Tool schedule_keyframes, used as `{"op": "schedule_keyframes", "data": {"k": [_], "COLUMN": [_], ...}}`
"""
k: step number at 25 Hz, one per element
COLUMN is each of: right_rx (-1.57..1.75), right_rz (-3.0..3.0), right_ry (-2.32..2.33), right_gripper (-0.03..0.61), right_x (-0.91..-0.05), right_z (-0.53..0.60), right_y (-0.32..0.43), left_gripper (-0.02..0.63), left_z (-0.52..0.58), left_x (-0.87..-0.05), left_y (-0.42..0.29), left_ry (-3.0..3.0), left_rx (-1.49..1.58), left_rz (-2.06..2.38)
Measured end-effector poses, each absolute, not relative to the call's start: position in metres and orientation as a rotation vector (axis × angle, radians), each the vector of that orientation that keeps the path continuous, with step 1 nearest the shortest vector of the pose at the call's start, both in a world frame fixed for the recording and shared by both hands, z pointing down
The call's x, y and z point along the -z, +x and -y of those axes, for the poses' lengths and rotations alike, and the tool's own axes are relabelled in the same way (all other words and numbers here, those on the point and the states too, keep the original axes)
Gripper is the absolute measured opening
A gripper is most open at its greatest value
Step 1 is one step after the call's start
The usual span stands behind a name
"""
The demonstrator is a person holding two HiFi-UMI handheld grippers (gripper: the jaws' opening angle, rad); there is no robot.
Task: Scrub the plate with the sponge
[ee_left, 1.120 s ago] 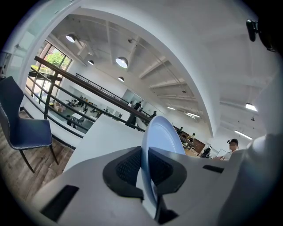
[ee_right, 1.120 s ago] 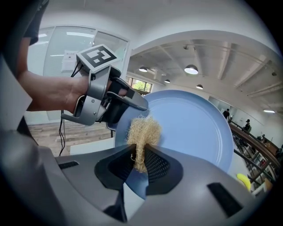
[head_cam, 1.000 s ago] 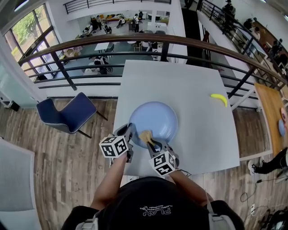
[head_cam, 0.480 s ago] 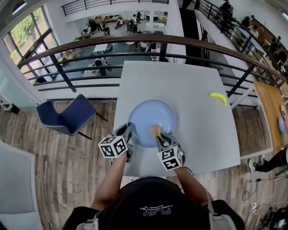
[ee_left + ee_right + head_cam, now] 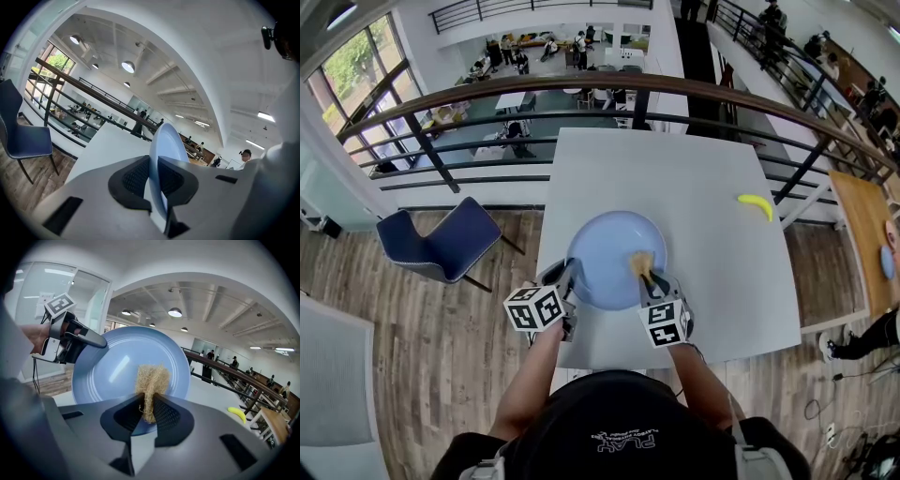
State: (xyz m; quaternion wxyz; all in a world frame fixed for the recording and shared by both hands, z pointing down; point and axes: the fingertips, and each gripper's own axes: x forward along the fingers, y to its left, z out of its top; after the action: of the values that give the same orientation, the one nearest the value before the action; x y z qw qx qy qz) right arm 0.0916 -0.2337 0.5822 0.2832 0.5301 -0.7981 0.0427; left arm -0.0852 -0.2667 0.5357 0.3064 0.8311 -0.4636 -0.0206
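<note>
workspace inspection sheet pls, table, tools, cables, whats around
surface: white table
job's things: blue plate; tan sponge against its face
clutter: banana at the table's far right
grippers: left tool shut on the plate's rim; right tool shut on the sponge
cables: cable hangs from the left tool; more cables on the floor
surroundings: blue chair, railing, people below
</note>
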Motion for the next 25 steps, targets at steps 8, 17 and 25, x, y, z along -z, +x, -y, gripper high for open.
{"op": "schedule_keyframes", "data": {"k": [8, 17, 25], "right_rx": [-0.133, -0.082, -0.113], "right_rz": [2.117, 2.227, 2.25], "right_ry": [1.537, 1.545, 1.563], "right_gripper": [0.063, 0.063, 0.063], "right_x": [-0.567, -0.534, -0.534], "right_z": [0.24, 0.224, 0.211], "right_y": [0.107, 0.094, 0.095], "left_gripper": [0.037, 0.029, 0.029], "left_z": [0.26, 0.256, 0.242], "left_x": [-0.54, -0.556, -0.575], "left_y": [-0.084, -0.083, -0.075], "left_ry": [2.181, 2.144, 2.12], "left_rx": [0.056, 0.044, -0.028], "left_rz": [1.207, 1.183, 1.152]}}
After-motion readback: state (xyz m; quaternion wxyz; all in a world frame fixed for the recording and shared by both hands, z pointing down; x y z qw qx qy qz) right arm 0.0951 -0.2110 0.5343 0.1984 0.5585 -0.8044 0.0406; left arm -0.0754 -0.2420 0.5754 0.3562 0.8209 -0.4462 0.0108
